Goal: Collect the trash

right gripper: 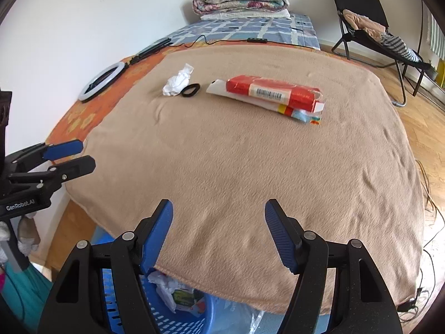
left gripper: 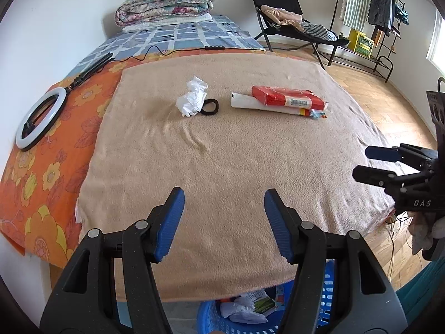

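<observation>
Tan blanket [left gripper: 222, 167] — red carton [left gripper: 287, 98] lengthwise left-right; left gripper [left gripper: 224, 208], right gripper [right gripper: 218, 220] half-open, empty.

"GenRobot.AI" stands in white on the left gripper [right gripper: 66, 156] body, at the left edge. "DAS" stands on the right gripper [left gripper: 372, 164] (lettering cut short). The red packet [right gripper: 274, 90] bears an unreadable barcode.

Cloth, paper and plastic on a bed

A fuzzy matt tan blanket [left gripper: 222, 167] carries crumpled white paper [left gripper: 192, 96] and a glossy red packet [left gripper: 286, 99]; the blue basket [right gripper: 178, 320] is perforated plastic.
</observation>
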